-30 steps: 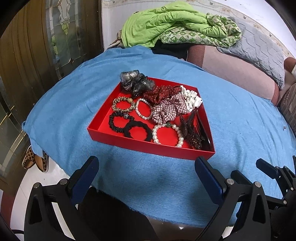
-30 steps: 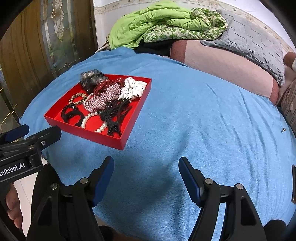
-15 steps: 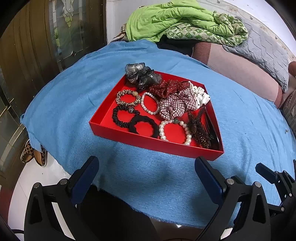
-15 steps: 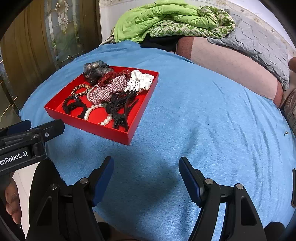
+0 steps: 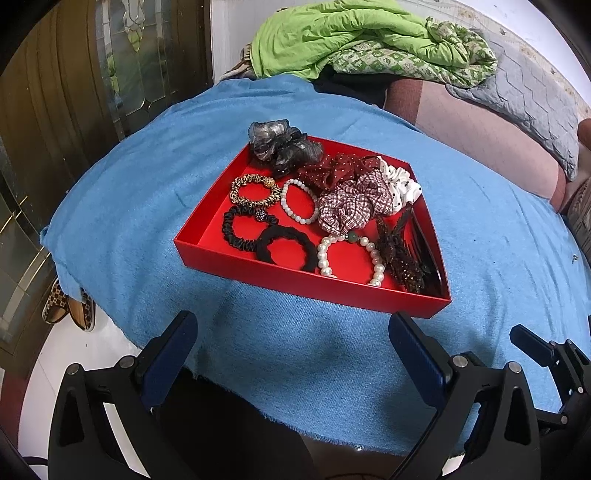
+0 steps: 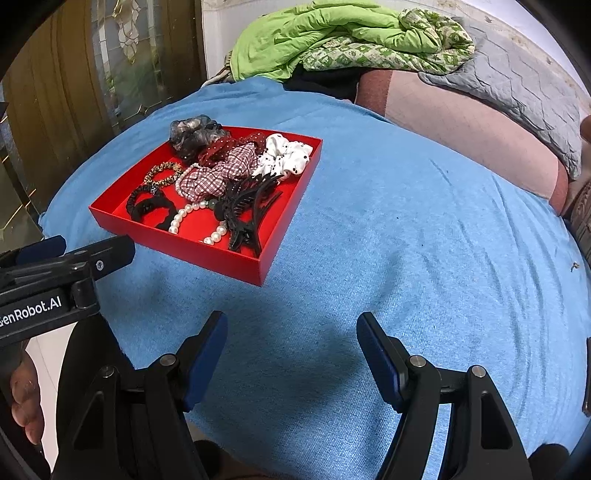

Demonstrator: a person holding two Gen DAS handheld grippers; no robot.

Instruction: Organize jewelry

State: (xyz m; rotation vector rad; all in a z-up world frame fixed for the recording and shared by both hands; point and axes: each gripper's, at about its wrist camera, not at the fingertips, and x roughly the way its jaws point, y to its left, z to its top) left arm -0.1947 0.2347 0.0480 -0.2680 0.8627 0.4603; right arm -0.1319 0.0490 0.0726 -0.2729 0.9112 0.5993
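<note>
Over the near edge of a blue cloth (image 5: pixel 147 206), the left gripper (image 5: pixel 291 354) hovers with its jaws spread wide and empty, aimed at a red tray (image 5: pixel 295 282) just ahead. The right gripper (image 6: pixel 291 347) hovers beside it over bare cloth, jaws likewise wide apart and holding nothing; from its camera the tray (image 6: pixel 184 245) sits ahead and to the left.

The cloth covers a rounded surface. Behind it lie a crumpled green garment (image 5: pixel 343 33), a grey quilted cushion (image 5: pixel 535 107) and a pinkish cushion (image 5: pixel 480 133). A dark wooden door with leaded glass (image 5: pixel 129 62) stands to the left, and patterned slippers (image 5: pixel 70 306) rest on the white floor.

Inside the tray are a grey sheer scrunchie (image 5: pixel 280 146), a dark red dotted one (image 5: pixel 332 171), a plaid one (image 5: pixel 351 206), a white spotted one (image 5: pixel 400 184), a leopard-print tie (image 5: pixel 255 190), two black ties (image 5: pixel 266 240), a small pearl bracelet (image 5: pixel 299 205), a larger pearl bracelet (image 5: pixel 347 258) and dark claw clips (image 5: pixel 402 254) along the right wall.
</note>
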